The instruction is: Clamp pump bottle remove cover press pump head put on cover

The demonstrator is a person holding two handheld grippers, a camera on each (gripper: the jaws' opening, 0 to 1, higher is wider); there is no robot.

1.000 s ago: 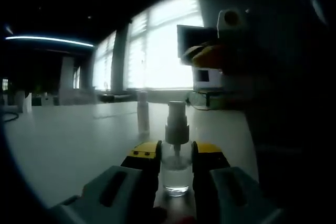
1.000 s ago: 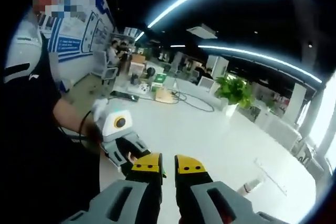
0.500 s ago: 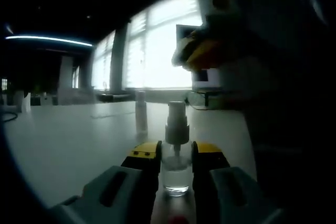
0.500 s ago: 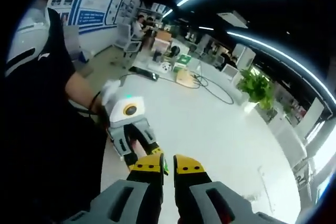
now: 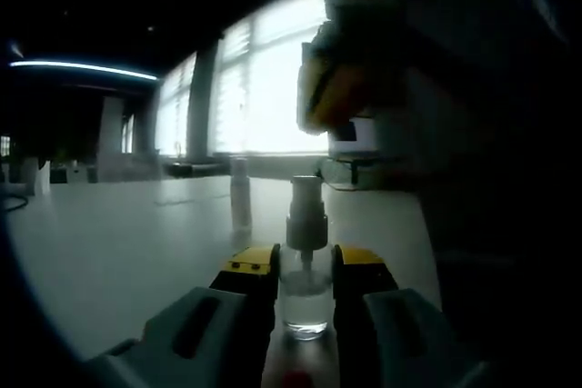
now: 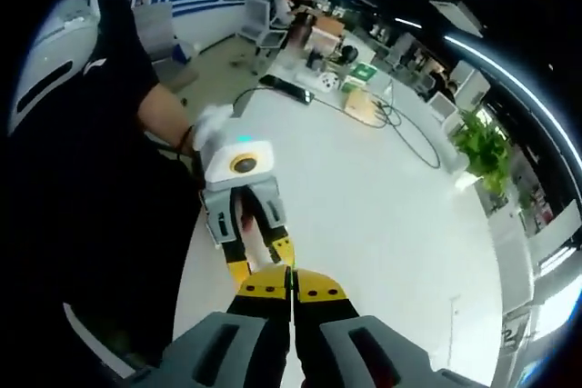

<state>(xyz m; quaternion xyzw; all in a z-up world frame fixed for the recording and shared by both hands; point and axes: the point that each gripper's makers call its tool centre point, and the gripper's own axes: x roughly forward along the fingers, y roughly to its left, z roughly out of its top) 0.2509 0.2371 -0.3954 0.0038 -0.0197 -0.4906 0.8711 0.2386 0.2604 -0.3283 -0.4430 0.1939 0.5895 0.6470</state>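
Observation:
A small clear pump bottle (image 5: pixel 305 302) stands on the white table (image 5: pixel 109 243), and my left gripper (image 5: pixel 305 265) is shut on its body with the yellow jaws on both sides. Its white pump head (image 5: pixel 306 211) is bare. The clear cover (image 5: pixel 240 193) stands upright on the table behind it, to the left. My right gripper (image 5: pixel 329 88) hangs above the pump head, apart from it. In the right gripper view, my right gripper (image 6: pixel 291 281) is shut with nothing between its jaws, right above the left gripper (image 6: pixel 262 256), and it hides the bottle.
A person in a black shirt (image 6: pixel 82 179) stands at the table's left edge, gloved hand (image 6: pixel 214 124) on the left gripper. The white table (image 6: pixel 382 197) stretches far and right. Cables and boxes (image 6: pixel 364 97) lie at its far end. Bright windows (image 5: pixel 273 88) sit behind.
My right gripper has shut its jaws and come in over the left gripper and the bottle. The left gripper and the bottle have not moved.

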